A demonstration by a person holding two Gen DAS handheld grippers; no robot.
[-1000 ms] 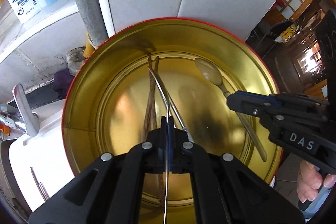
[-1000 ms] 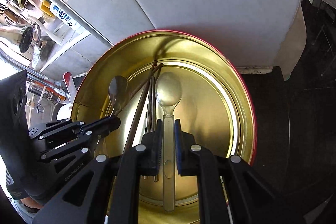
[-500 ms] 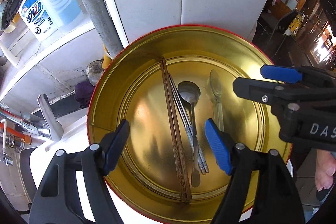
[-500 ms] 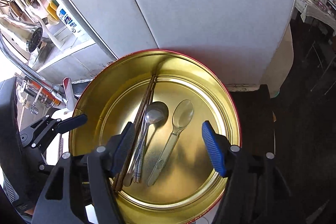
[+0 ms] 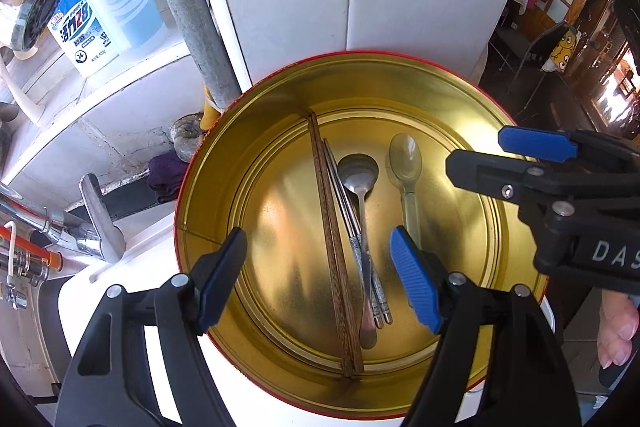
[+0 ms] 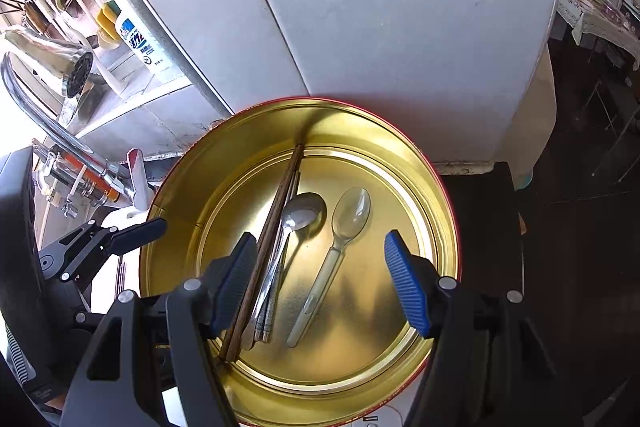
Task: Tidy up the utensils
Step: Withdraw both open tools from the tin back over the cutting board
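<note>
the utensils all lay flat on the floor of the round gold tin (image 5: 208, 195), side by side, and nothing was left in either of your tongs. from the left wrist view, the wooden chopsticks (image 5: 332, 247) ran as the longest line across the tin, from the far wall to the near wall; just beside them lay the metal chopsticks (image 5: 352, 227), then the metal spoon (image 5: 360, 187) with its bowl at the far end, partly overlapping them, and apart from that cluster the clear plastic spoon (image 5: 406, 171), also bowl-far. so every long axis ran roughly away from you, handles toward the tongs.

your left tongs (image 5: 320, 275) hung above the near part of the tin, jaws spread wide with nothing between the pads; they had just been opening. the chopsticks and the metal spoon's handle lay below that gap. your right tongs (image 6: 320, 287) were also wide and empty, also just opened, with the plastic spoon's handle under their gap and the wooden chopsticks (image 6: 260, 259) passing under the left pad. in the left view the right tongs (image 5: 516, 163) stood beside the plastic spoon.

by my reading, each hand was nearer its own piece: left to the chopstick cluster, right to the plastic spoon (image 6: 332, 251). any regrasp would want the jaws across a handle, not along it. whether more utensils waited outside the tin, i couldn't tell.
</note>
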